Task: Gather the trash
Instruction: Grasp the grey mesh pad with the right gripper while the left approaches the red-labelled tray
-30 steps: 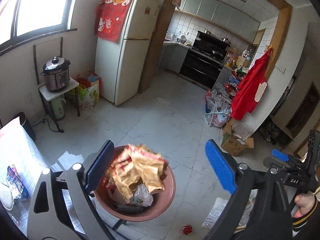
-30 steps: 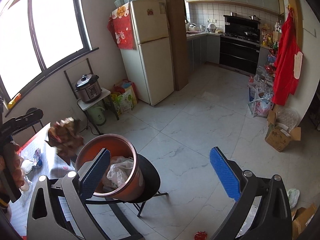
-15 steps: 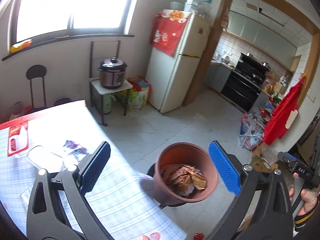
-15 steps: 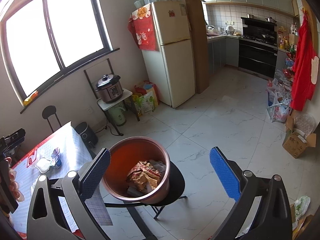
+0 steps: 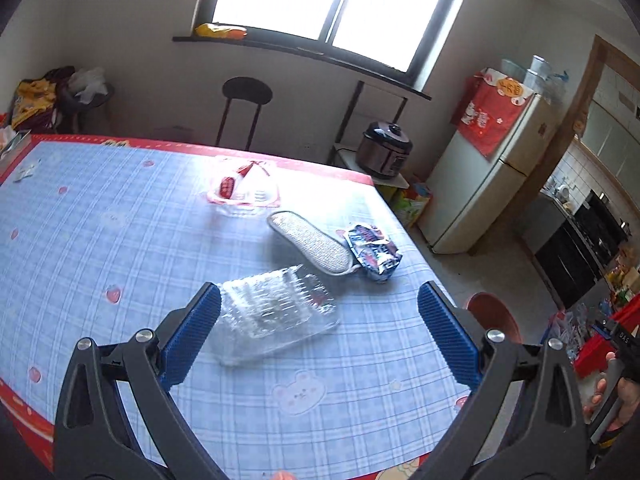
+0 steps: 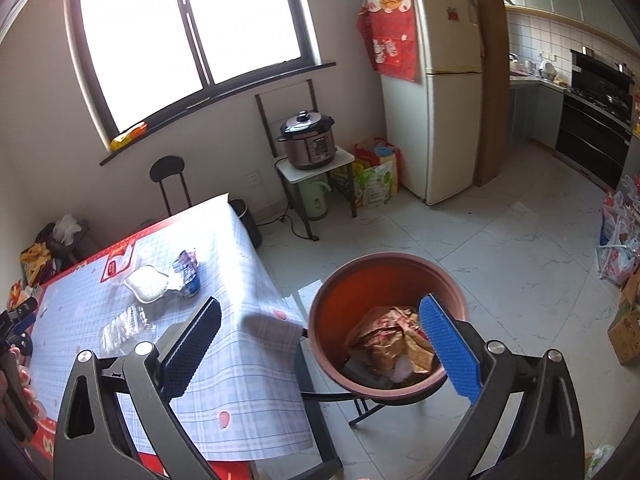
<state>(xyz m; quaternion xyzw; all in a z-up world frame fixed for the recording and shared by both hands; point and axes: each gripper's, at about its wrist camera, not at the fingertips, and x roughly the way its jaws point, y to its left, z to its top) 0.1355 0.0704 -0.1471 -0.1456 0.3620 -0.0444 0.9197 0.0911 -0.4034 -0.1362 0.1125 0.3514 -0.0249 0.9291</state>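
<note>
Home dining rm w/ fridge (image 6: pixel 436 92), stove (image 6: pixel 596 120), table (image 5: pixel 120 240).

The left gripper (image 5: pixel 318 330) points downward at a slant, its blue-padded jaws spread wide with nothing pressed between them. The right gripper (image 6: pixel 320 346) tilts down the same way, jaws likewise wide apart and gripping nothing. At the right edge of the left wrist view, the person's right hand (image 5: pixel 612 394) wraps its handle; at the left edge of the right wrist view, the left hand (image 6: pixel 18 376) grips its own.
</note>
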